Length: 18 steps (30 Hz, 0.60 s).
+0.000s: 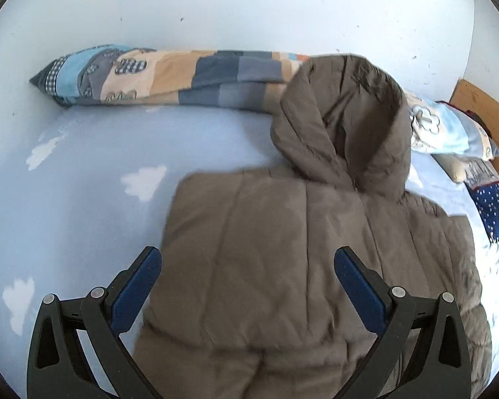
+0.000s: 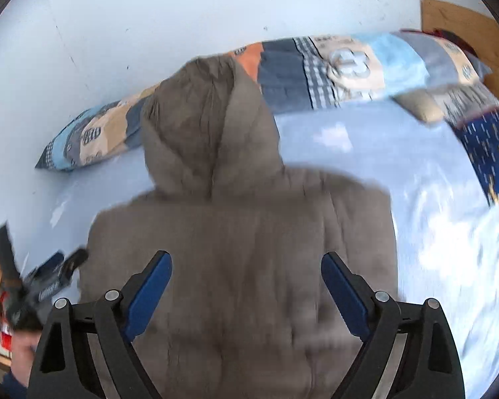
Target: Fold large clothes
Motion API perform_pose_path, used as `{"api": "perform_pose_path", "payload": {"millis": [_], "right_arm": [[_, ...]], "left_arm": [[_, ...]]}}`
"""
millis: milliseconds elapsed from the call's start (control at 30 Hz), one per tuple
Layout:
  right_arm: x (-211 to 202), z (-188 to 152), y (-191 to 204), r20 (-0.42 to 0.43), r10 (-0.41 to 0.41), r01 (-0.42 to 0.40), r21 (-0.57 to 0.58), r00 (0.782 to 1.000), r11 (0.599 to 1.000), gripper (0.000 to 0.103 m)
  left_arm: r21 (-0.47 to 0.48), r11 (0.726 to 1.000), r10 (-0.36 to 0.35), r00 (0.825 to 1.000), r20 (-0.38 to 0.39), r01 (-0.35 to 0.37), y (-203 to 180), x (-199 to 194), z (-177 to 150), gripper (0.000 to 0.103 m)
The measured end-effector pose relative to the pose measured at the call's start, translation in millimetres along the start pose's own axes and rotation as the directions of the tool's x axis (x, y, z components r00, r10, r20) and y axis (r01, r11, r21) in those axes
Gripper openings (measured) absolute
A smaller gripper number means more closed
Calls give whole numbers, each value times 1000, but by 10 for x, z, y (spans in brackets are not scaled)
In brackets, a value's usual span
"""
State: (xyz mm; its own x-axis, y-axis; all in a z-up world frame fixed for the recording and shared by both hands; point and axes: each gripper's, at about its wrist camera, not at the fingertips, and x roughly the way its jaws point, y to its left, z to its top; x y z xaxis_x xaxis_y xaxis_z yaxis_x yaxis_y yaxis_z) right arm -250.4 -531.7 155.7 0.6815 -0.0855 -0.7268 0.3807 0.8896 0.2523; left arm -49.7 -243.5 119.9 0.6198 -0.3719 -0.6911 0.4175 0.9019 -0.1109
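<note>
Jacket [image 1: 282, 249] lies flat on the bed [image 1: 83, 183], hood [image 1: 342, 119] away from you | left gripper [image 1: 248, 266] and right gripper [image 2: 246, 272] hover above, released, empty | both equally near

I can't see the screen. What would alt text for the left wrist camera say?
A brown hooded jacket lies on a light blue bed sheet, hood toward the wall. The open left gripper hangs above it, holding nothing. A long patchwork pillow lies along the wall.
</note>
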Motion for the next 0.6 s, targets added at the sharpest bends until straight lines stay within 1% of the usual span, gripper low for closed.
{"api": "perform_pose_path", "payload": {"millis": [67, 133, 200, 233, 300, 333, 367, 433, 533, 567, 600], "right_arm": [[152, 429, 123, 5, -13, 13, -37, 1000, 999, 94], [270, 735, 288, 10, -31, 32, -79, 999, 996, 94], [466, 1073, 375, 13, -50, 51, -105, 999, 993, 94], [559, 1209, 400, 22, -62, 64, -112, 998, 992, 94], [721, 1417, 421, 39, -84, 88, -109, 996, 990, 94], [868, 1549, 412, 50, -96, 101, -105, 994, 989, 94], [938, 1609, 396, 55, -101, 107, -100, 993, 989, 94], [1202, 1806, 367, 58, -120, 124, -81, 991, 989, 94], [1584, 2068, 326, 63, -166, 170, -70, 984, 983, 94], [1668, 2120, 337, 62, -180, 184, -76, 982, 980, 87], [1766, 2162, 342, 63, -202, 207, -85, 977, 975, 77]], "left_arm": [[0, 1000, -7, 1000, 24, 7, 29, 8, 206, 103], [-4, 1000, -26, 999, 36, 26, 46, 55, 480, 103], [5, 999, -45, 998, 41, 45, 49, 129, 729, 103], [16, 998, -67, 997, 43, 66, 49, 196, 889, 103], [26, 996, -87, 996, 22, 86, 27, 340, 1114, 103], [42, 995, -92, 996, 13, 91, -1, 447, 1252, 103], [58, 993, -99, 995, 8, 98, -20, 526, 1346, 103], [77, 993, -89, 996, 4, 88, -63, 686, 1518, 103], [84, 992, -94, 996, 6, 93, -112, 879, 1697, 103], [82, 992, -92, 996, 7, 91, -127, 929, 1729, 103], [82, 993, -89, 996, 10, 88, -147, 972, 1752, 103]]}}
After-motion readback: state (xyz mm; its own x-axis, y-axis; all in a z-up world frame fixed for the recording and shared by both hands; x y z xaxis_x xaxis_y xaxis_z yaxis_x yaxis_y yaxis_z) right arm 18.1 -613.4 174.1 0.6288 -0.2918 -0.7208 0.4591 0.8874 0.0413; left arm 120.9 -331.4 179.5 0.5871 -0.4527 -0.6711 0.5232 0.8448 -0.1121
